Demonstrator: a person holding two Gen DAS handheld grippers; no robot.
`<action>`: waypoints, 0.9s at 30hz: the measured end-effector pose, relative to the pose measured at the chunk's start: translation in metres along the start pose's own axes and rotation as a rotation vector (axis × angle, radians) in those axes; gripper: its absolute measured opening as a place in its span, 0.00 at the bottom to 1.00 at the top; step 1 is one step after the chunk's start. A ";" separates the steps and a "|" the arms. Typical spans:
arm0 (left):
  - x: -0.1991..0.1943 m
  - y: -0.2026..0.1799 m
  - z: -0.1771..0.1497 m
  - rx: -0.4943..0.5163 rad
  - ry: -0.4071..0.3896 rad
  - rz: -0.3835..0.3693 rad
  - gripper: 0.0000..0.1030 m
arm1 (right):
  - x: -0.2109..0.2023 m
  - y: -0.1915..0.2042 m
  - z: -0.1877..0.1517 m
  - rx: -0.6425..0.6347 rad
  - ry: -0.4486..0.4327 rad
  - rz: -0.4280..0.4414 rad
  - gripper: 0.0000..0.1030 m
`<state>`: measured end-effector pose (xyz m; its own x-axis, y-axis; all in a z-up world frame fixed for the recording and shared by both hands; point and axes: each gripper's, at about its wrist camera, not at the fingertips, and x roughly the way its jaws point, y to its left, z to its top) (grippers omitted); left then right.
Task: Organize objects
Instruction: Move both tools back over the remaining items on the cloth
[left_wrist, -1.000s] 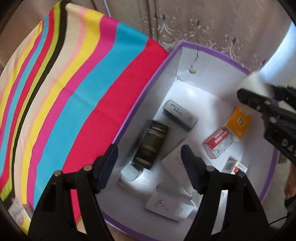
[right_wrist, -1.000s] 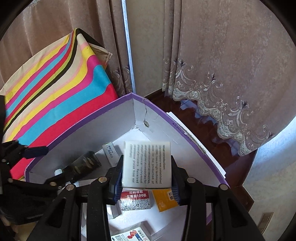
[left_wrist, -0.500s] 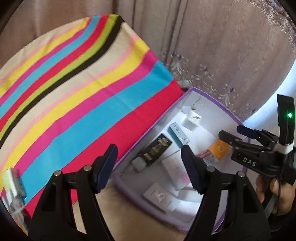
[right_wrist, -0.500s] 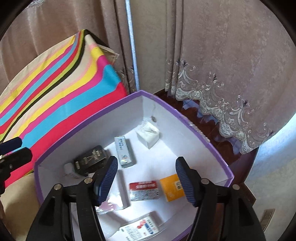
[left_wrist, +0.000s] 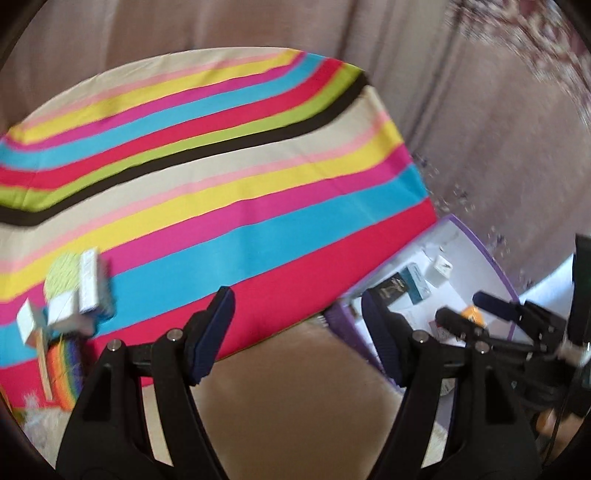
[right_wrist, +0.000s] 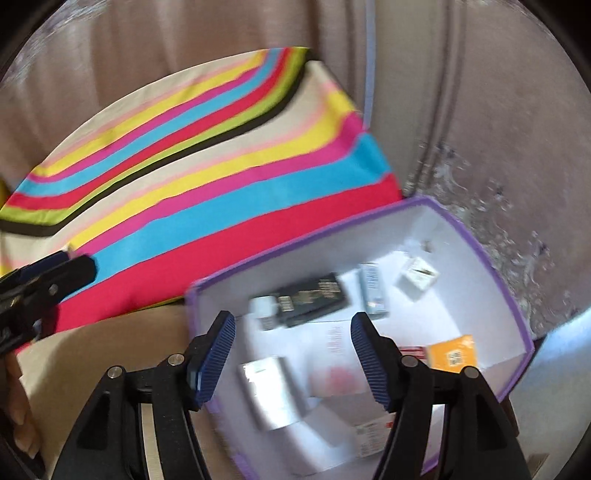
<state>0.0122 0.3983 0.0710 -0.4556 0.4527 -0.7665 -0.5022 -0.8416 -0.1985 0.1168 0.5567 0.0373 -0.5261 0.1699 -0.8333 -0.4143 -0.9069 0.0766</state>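
Note:
A purple-rimmed white box holds several small packs: a black box, a white carton, an orange pack, a blue-white pack. My right gripper hangs open and empty above the box's near-left side. My left gripper is open and empty over the edge of the striped cloth. Loose small boxes lie on the cloth at the left. The purple box and the right gripper show at the right in the left wrist view.
The striped cloth covers a table beside the box. Beige padding lies below its near edge. Curtains hang behind. Rainbow-coloured items sit at the cloth's lower left. A hand shows at the left edge.
The right gripper opened and the white carton dropped into the purple box. Both grippers pulled back and leftward from the box; the left now faces the striped cloth and the loose boxes.

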 end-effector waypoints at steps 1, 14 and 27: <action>-0.003 0.007 -0.001 -0.020 -0.002 0.004 0.72 | -0.001 0.010 -0.001 -0.020 0.002 0.012 0.64; -0.045 0.110 -0.033 -0.183 -0.051 0.100 0.72 | 0.010 0.123 -0.010 -0.230 0.045 0.098 0.65; -0.076 0.212 -0.077 -0.312 -0.044 0.215 0.66 | 0.025 0.197 -0.003 -0.392 0.037 0.107 0.65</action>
<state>-0.0033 0.1631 0.0399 -0.5603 0.2629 -0.7855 -0.1468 -0.9648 -0.2182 0.0243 0.3815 0.0295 -0.5205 0.0593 -0.8518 -0.0407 -0.9982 -0.0446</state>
